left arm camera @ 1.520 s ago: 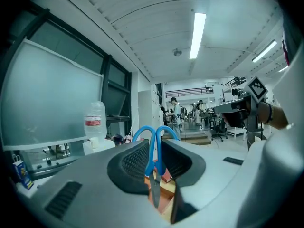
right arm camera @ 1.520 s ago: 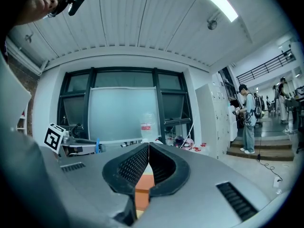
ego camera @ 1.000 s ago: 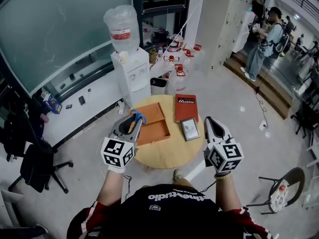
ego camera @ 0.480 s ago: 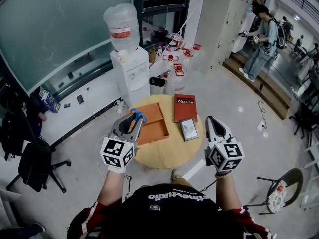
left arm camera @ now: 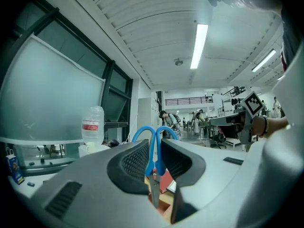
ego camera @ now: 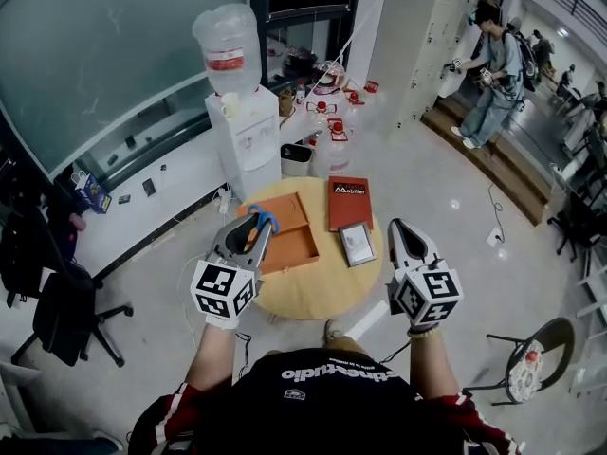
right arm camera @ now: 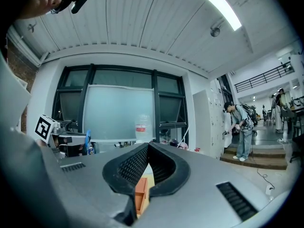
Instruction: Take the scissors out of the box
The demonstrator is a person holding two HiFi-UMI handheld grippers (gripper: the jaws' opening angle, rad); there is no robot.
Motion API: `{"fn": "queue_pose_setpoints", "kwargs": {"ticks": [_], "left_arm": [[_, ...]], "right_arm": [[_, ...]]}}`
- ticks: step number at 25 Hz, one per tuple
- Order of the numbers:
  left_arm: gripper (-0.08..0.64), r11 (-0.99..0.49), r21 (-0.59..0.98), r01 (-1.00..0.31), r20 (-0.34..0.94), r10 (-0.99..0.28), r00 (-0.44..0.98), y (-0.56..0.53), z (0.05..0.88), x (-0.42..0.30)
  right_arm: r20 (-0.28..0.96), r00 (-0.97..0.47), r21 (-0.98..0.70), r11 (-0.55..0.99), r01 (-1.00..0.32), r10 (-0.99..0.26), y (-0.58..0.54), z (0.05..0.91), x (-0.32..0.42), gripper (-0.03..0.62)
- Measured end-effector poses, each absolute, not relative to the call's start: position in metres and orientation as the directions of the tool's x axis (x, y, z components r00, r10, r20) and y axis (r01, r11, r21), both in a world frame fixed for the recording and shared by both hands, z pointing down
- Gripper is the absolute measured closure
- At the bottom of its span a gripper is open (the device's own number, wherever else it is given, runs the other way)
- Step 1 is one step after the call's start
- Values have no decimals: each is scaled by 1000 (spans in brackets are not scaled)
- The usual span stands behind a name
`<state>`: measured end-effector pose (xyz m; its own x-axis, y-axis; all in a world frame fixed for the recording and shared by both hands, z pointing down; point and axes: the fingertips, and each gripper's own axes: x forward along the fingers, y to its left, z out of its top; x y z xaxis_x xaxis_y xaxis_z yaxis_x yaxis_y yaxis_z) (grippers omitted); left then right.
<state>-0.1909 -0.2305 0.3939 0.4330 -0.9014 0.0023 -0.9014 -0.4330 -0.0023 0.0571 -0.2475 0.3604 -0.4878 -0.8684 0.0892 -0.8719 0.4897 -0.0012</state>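
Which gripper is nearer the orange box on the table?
Left. The left gripper, clamping the scissors, overlaps the orange box in the head view; the right gripper sits off to the right, past the red book.

A round wooden table [ego camera: 313, 297] stands on a pale, glossy floor [ego camera: 446, 245]. Beyond it, a white water cooler [ego camera: 248, 145] stands by a big frosted glass wall [ego camera: 104, 55] with dark frames. A black office chair [ego camera: 62, 316] sits near left and another chair [ego camera: 536, 358] near right. Wooden steps [ego camera: 493, 169] lie far right. A strip light [left arm camera: 199, 39] runs along the white ribbed ceiling [left arm camera: 142, 27].
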Motion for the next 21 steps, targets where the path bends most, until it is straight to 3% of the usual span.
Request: {"fn": "queue_pose_setpoints", "kwargs": {"ticks": [21], "left_arm": [[465,-435,0,-901,-13,-901,434,-237,392,-189]], "right_arm": [[88,-496,-23,496,-868,-864,-256,364,60,565]]}}
